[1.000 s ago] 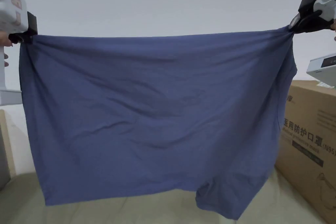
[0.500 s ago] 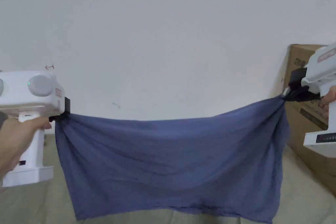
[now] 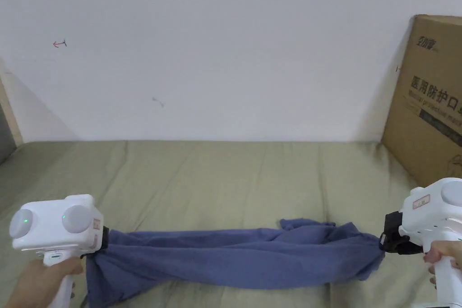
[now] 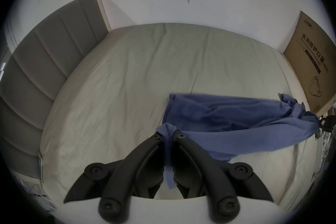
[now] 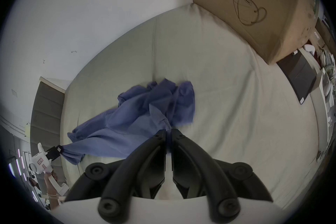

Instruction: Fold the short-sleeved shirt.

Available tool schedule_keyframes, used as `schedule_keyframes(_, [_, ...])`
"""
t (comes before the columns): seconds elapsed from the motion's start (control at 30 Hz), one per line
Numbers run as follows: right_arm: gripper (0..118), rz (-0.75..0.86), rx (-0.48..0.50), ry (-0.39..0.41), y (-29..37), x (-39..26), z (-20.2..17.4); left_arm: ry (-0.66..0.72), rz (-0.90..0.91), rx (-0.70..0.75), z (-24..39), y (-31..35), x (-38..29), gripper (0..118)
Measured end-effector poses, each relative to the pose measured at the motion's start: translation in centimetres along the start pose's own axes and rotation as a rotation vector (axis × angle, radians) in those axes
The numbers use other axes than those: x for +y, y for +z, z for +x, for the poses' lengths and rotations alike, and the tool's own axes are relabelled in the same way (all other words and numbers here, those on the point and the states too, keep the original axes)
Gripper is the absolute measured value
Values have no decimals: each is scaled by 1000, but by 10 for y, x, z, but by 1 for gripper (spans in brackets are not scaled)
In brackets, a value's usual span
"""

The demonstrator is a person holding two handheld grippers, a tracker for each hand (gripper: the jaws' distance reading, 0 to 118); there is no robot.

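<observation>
Soft, light blue shirt point(image 3: 234, 257), sagging across the lower frame onto the bed point(image 3: 216, 173). Clamped at opposite corners by left gripper point(image 4: 168, 134) and right gripper point(image 5: 168, 132); best held there.

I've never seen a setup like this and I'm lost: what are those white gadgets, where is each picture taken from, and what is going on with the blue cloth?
No robot here: a person holds a white handheld tool in each hand, each ending in two black jaws. The wide picture comes from a camera on the person's head; the two round ones come from cameras riding on the tools, so each looks out past its own jaws.

The left gripper and the right gripper each pinch one end of a blue shirt, jaws closed on the fabric. The shirt hangs stretched between them, low over a bed with a greenish sheet; its bunched far edge seems to touch the sheet. A cardboard box stands at the right against the wall.
</observation>
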State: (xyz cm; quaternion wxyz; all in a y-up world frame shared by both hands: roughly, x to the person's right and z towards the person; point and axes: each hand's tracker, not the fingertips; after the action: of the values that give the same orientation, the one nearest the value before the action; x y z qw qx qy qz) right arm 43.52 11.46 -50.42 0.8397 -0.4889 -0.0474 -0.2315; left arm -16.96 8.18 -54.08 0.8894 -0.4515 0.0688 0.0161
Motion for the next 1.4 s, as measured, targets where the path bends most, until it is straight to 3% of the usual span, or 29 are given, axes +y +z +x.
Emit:
schedule_keyframes(0.07, [6,11,20,-22,19,-13,12,-4,4,-20,-12,21,-21,7])
schedule_keyframes(0.2, [6,47,41,26,73,-58,31,-16,24,-67,-33,72,-67,7])
schedule_keyframes(0.33, [6,84,26,108,132,-135,46,-74,60,-99,-44,137,-130,7])
schedule_keyframes(0.57, [6,47,28,152,186,-280,78,-119,57,-81,-69,215,-238,7])
schedule_keyframes(0.63, [6,-13,-1,119,185,-317,91,-137,26,-58,-77,224,-267,7])
schedule_keyframes(0.73, [6,-31,53,43,186,-364,112,-86,8,-57,-89,236,-308,7])
schedule_keyframes(0.97, [6,-40,8,31,197,-403,133,-49,-7,-49,-106,247,-351,8])
schedule_keyframes(1.03, [6,-20,-24,43,201,-403,135,-24,10,-61,-107,246,-351,19])
schedule_keyframes(1.1, [6,12,-4,39,206,-401,136,-13,6,-26,-105,247,-351,50])
schedule_keyframes(1.13, [8,25,1,34,208,-400,136,-14,2,-13,-105,248,-352,80])
schedule_keyframes(1.17, [21,41,9,37,211,-399,135,-18,-8,-15,-105,249,-353,98])
schedule_keyframes(1.23, [37,70,15,41,215,-401,131,-25,-14,-29,-107,258,-359,103])
schedule_keyframes(1.27, [57,69,26,49,215,-402,127,-30,-2,-45,-108,264,-362,107])
schedule_keyframes(1.3, [86,63,35,57,214,-403,123,-28,24,-61,-108,272,-366,107])
schedule_keyframes(1.33, [103,64,52,65,215,-406,120,-16,34,-63,-109,278,-369,105])
schedule_keyframes(1.4, [103,65,92,84,215,-410,109,17,41,-103,-113,287,-374,104])
